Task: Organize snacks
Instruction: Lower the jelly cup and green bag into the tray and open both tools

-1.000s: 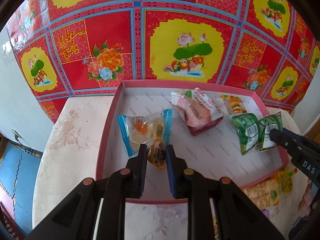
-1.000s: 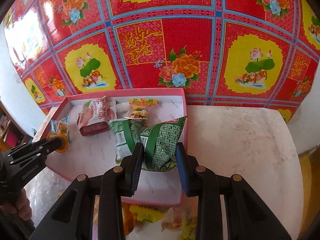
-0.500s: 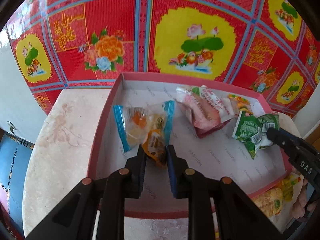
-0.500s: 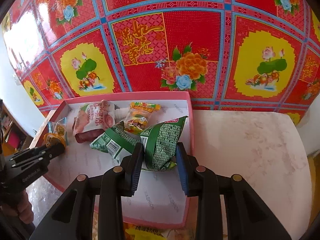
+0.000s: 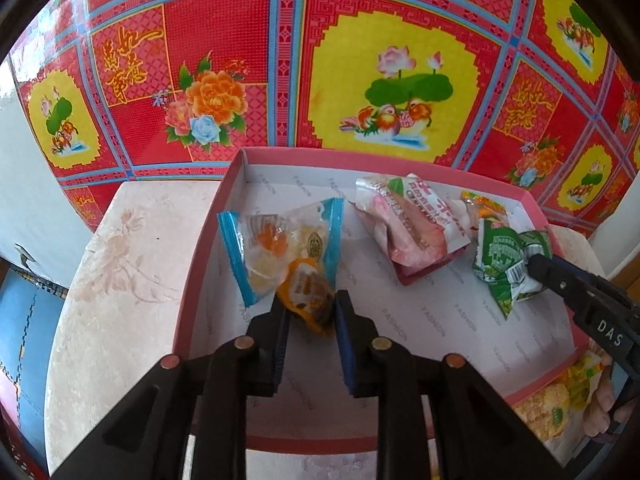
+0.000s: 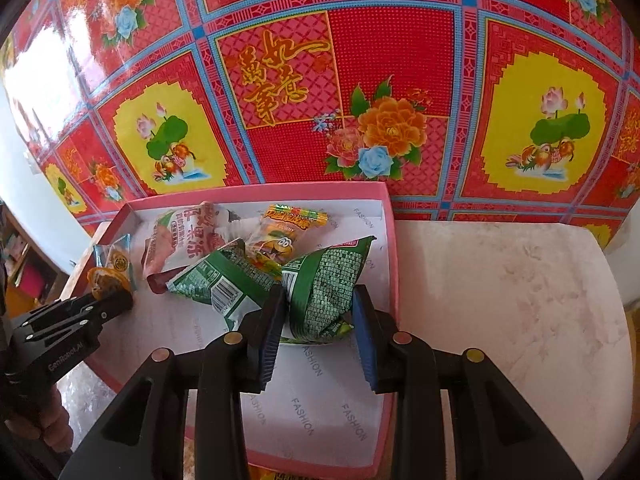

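Observation:
A pink-rimmed box (image 5: pixel 200 248) with white lining sits on a pale table; it also shows in the right wrist view (image 6: pixel 390 248). My left gripper (image 5: pixel 310 312) is shut on a small orange snack cup (image 5: pixel 310 296), held over the box's left part next to a blue-edged clear packet (image 5: pixel 276 248). My right gripper (image 6: pixel 318 312) is shut on a green snack bag (image 6: pixel 324 288) over the box's right part. A second green bag (image 6: pixel 216 280), a pink-white packet (image 6: pixel 184 236) and a yellow-orange packet (image 6: pixel 280 236) lie in the box.
A red and yellow flowered cloth (image 6: pixel 320 80) hangs right behind the box. More snack packets (image 5: pixel 548 408) lie on the table in front of the box's right corner. Bare pale tabletop (image 6: pixel 500 300) stretches right of the box.
Both grippers moved further in over the box with their snacks. The green bag now hangs closer to the yellow-orange packet, and the orange cup closer to the blue-edged packet.

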`<state>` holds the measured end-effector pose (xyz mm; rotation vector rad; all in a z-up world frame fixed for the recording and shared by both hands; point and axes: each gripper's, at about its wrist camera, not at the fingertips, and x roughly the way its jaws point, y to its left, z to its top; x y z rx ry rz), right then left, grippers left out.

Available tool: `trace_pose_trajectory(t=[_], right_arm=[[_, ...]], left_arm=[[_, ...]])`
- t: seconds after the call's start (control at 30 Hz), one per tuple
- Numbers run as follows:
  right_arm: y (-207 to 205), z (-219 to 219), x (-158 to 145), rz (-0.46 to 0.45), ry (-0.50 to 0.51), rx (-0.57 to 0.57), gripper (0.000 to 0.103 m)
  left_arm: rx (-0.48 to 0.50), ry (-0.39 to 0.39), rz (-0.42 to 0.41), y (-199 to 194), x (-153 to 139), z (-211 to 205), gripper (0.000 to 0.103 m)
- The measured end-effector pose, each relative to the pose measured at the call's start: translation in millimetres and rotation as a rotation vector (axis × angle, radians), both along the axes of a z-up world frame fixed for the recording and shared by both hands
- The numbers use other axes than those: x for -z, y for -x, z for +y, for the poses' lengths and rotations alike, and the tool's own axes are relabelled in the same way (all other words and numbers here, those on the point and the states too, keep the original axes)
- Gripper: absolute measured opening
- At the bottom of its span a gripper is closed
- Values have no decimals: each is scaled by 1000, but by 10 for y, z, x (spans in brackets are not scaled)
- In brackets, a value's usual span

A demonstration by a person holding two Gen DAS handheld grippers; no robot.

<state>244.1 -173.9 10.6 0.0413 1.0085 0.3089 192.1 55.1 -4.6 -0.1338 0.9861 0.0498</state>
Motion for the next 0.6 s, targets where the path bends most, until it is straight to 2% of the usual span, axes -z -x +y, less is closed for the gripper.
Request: trace_pose_trajectory(t=[0.13,0.27,0.4,0.6], right_arm=[[7,-2,-13,-2,-16,1,34],[55,-39,-64,-8,-38,0,38],[127,-55,-161,-39,-46,-9,50],[241,-96,-313,-68,-69,-5,52]], left_arm=[[7,35,6,30,-43,5,37],[24,40,-2,87,-123,-59,53],[32,55,-16,166,-239,-100,55],[46,66,-36,295,-411,-184,55]])
